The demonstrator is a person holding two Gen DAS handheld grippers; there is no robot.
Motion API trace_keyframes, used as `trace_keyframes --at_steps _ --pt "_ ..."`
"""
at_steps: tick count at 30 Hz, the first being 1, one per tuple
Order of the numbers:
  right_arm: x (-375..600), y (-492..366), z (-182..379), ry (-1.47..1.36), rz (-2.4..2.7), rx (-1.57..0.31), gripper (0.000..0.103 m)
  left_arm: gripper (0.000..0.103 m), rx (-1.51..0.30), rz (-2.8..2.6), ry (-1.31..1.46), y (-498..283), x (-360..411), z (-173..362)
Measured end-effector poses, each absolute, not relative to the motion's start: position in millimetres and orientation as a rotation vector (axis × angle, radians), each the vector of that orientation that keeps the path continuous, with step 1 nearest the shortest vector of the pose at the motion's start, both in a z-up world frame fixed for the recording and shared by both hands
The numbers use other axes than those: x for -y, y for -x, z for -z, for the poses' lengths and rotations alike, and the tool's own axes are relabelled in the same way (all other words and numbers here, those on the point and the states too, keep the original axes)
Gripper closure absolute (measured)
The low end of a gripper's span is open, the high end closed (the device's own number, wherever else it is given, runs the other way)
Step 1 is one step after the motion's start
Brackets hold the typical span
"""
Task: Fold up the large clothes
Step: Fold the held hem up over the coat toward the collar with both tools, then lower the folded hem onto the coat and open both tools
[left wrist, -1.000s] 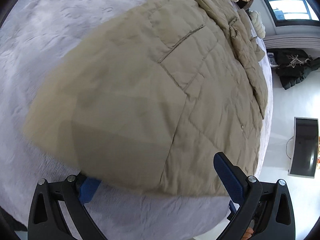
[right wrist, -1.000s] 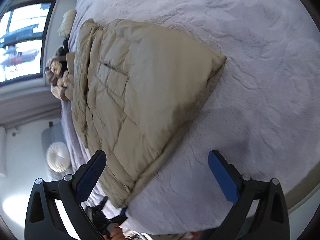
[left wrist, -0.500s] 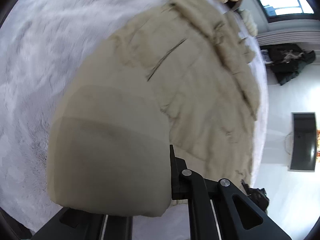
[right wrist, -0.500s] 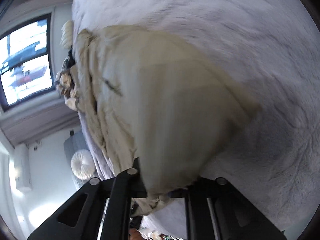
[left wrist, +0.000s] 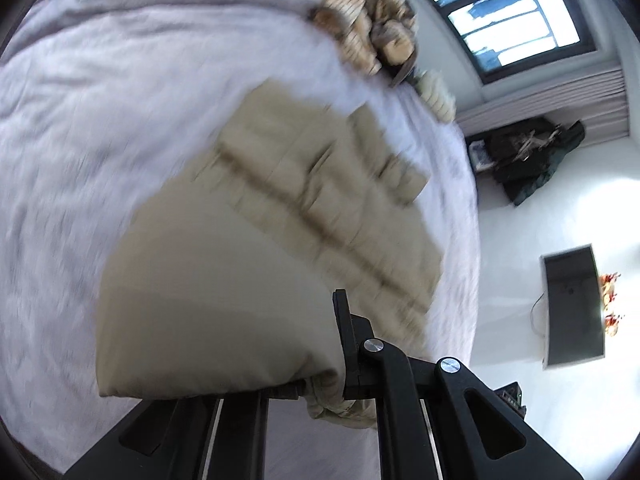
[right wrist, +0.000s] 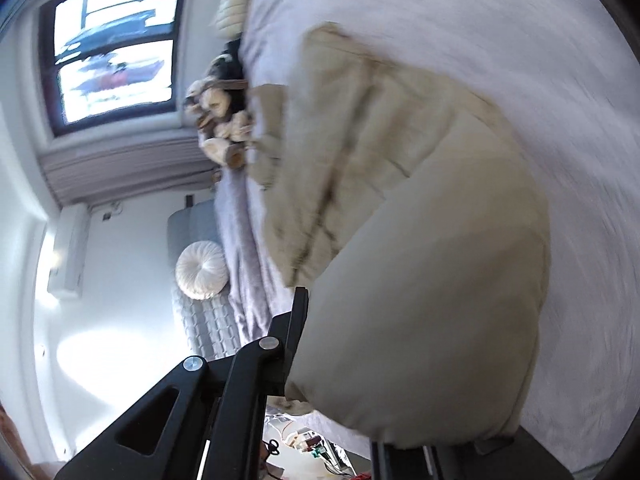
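**Both grippers hold the near hem of a tan puffer coat, its length running away across the bed**

A wide bed covered in a pale lilac-grey blanket (left wrist: 120,92) fills most of both views. On it lies a large tan quilted coat (left wrist: 320,184), the garment to be folded. Its long axis runs straight away from both grippers, towards the head of the bed, where a heap of knitted cream and brown cushions (left wrist: 368,36) sits below a window (left wrist: 516,12). The far part of the coat rests flat on the blanket; the near part is lifted and bulges towards each camera.

The left gripper (left wrist: 320,384) is closed on one corner of the coat's near edge, the fabric bunched between its black jaws. The right gripper (right wrist: 384,412) is likewise clamped on the other near corner; only one jaw shows clearly, the other being hidden under the cloth. Neither hand looks nearer the far end than the other.

Judging by this, the coming move is a forward carry: both held corners travel along the coat's length, over the flat part, towards the cushions. Both views are motion-blurred, so finer seams cannot be made out.
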State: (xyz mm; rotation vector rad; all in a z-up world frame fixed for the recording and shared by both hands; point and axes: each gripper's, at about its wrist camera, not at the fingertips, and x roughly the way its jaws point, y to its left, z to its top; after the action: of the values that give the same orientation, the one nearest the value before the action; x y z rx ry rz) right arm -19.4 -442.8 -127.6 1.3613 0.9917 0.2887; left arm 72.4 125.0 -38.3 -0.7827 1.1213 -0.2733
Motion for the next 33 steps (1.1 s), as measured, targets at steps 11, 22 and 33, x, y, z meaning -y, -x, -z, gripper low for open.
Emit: trace_keyframes --at_steps 11,22,33 --pt "455 -101 60 -1.176 -0.346 -0.974 0.095 0.091 -1.100 0.286 0.754 -172 -118 5" --pt "455 -206 74 -1.113 -0.249 -1.019 0.095 0.091 -1.211 0.298 0.722 -288 -108 54" --pt "459 -274 156 -1.137 -0.139 -1.056 0.095 0.090 -1.240 0.266 0.627 -353 -82 133"
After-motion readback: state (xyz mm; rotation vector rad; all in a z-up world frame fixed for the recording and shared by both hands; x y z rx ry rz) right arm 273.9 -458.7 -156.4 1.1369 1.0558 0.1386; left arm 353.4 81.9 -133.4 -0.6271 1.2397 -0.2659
